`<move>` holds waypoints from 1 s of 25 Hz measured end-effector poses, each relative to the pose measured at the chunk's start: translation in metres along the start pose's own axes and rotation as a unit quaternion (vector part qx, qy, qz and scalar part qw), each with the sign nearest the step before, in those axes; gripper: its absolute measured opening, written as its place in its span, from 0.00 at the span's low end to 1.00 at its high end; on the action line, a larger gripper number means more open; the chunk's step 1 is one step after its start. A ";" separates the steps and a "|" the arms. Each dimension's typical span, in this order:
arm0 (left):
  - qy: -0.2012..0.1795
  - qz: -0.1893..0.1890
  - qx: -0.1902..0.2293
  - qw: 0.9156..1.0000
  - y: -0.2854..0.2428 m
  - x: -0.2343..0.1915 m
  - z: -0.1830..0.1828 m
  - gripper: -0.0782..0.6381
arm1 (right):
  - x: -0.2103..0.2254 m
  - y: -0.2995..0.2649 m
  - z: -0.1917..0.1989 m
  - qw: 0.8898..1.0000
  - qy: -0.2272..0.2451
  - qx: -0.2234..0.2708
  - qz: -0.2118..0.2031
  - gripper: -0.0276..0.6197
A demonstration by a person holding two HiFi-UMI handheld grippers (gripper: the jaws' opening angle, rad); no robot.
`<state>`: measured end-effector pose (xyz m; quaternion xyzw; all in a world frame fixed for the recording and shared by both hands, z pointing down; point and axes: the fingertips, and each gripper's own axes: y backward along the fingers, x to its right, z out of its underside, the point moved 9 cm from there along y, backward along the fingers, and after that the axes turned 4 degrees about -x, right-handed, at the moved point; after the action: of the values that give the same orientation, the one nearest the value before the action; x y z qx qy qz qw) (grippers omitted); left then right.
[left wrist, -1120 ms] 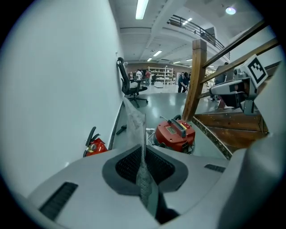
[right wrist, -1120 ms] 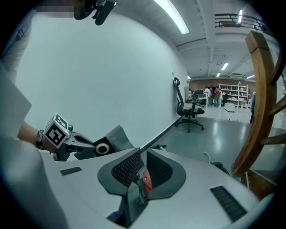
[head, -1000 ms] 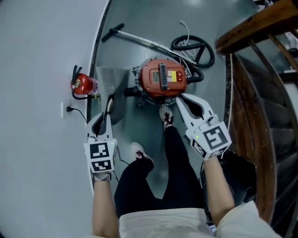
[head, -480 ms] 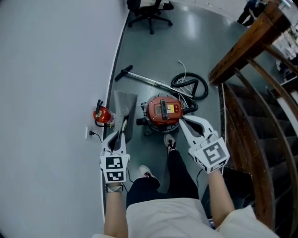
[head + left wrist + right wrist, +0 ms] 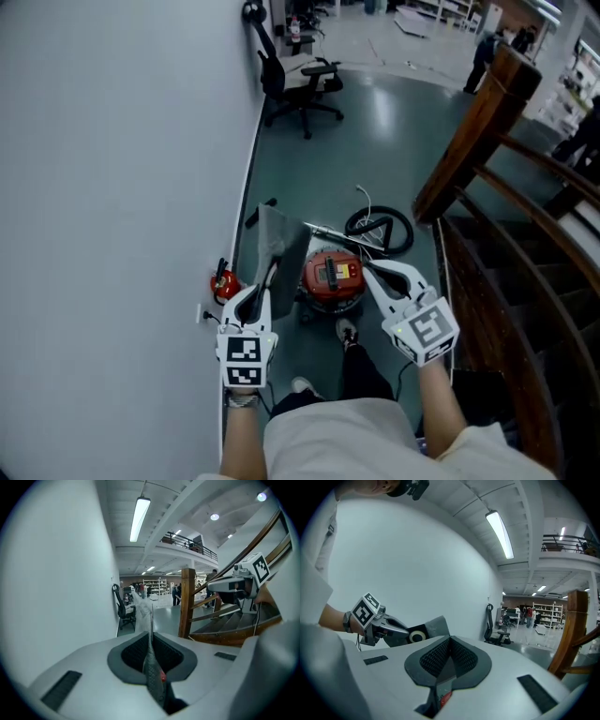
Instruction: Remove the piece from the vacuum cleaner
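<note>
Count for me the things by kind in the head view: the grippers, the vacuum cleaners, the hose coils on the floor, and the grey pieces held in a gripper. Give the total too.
grippers: 2 (left gripper, right gripper)
red vacuum cleaner: 1
black hose coil: 1
grey piece, clamped in the left gripper: 1
Total: 5

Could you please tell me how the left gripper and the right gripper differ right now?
The left gripper is shut on a thin grey bag; the right gripper is shut with nothing between its jaws. The left gripper is next to the white wall; the right gripper is by the wooden staircase. Each carries a marker cube.
</note>
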<state>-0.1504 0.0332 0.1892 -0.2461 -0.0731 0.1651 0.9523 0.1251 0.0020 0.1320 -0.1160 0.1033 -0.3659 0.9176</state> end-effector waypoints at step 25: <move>-0.089 0.009 0.126 0.988 0.115 0.008 -0.134 0.15 | -0.025 0.073 -0.113 0.991 0.108 0.073 0.021 0.09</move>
<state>-0.1451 0.0713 0.0165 -0.1087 -0.1338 0.2026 0.9640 0.1239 0.0555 0.0062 -0.0062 0.1767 -0.3634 0.9147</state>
